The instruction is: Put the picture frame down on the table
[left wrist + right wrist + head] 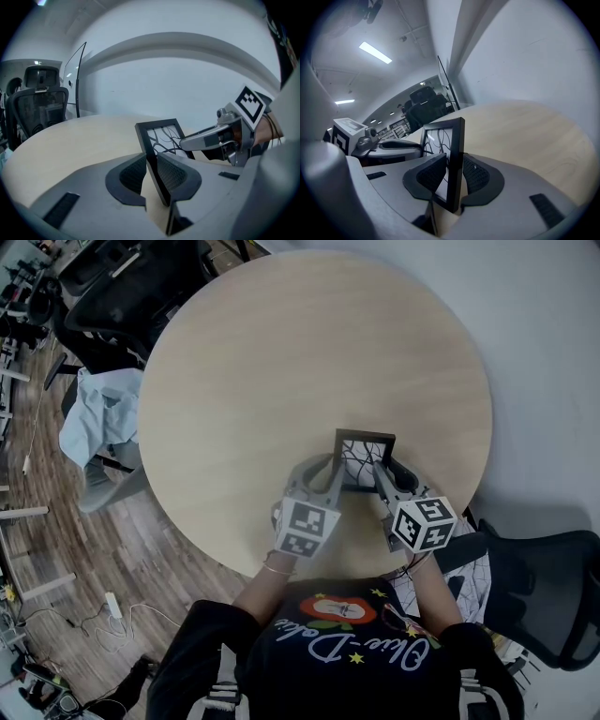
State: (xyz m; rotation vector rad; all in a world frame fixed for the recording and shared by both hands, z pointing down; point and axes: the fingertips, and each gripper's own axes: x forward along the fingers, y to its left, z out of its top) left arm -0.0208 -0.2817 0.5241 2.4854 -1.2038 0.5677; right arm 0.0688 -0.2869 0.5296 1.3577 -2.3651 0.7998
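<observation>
A small black picture frame (pixel 361 457) with a branch drawing stands nearly upright over the near right part of the round wooden table (pixel 281 362). My left gripper (pixel 333 476) is shut on its left side and my right gripper (pixel 382 471) on its right side. In the left gripper view the frame (pixel 161 136) sits edge-on between the jaws of the left gripper (pixel 151 171), with the right gripper (pixel 187 139) reaching in from the right. In the right gripper view the pads of the right gripper (pixel 453 173) hold the frame (pixel 440 136). Its bottom edge is hidden, so contact with the table is unclear.
A black office chair (pixel 544 587) stands at the right beside the person, with papers (pixel 469 587) near it. More chairs (pixel 122 287) are at the far left, one draped with a light-blue cloth (pixel 98 413). Cables lie on the wood floor (pixel 94 615).
</observation>
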